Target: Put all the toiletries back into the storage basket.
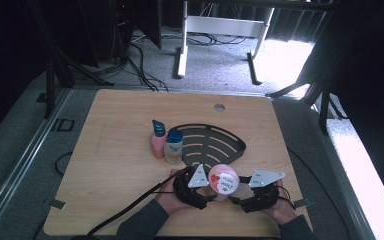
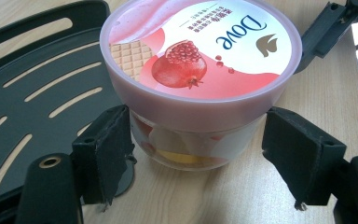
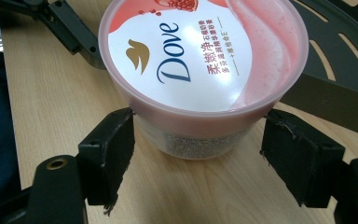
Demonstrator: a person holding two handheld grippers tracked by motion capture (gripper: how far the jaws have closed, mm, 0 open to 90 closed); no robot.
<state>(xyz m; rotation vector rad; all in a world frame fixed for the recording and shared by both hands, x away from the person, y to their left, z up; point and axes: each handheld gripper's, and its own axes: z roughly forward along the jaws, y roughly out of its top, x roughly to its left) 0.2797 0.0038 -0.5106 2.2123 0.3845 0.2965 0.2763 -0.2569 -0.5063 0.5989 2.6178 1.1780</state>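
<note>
Because I want the tub (image 2: pixel 200 84) steady from both sides, I have brought my left tongs (image 2: pixel 198 154) and right tongs (image 3: pixel 198 154) in from opposite flanks, each with its two jaws spread around the clear body just under the lid. In the left gripper view one pad (image 2: pixel 114 140) touches the wall or nearly so, while the other stands just clear; in the right gripper view both pads sit at the lid's rim with no squeeze that I can see, so I judge both tongs open, bracketing rather than gripping. The tub stands upright on the desk (image 1: pixel 110 165), near my edge, just beside the front lip of the black slotted tray (image 1: pixel 215 142). I take it the tray is where it belongs, so I hold low to leave the lid free. Beyond the tray's left side stand two bottles (image 1: pixel 166 145), touching each other, well out of my way.
</note>
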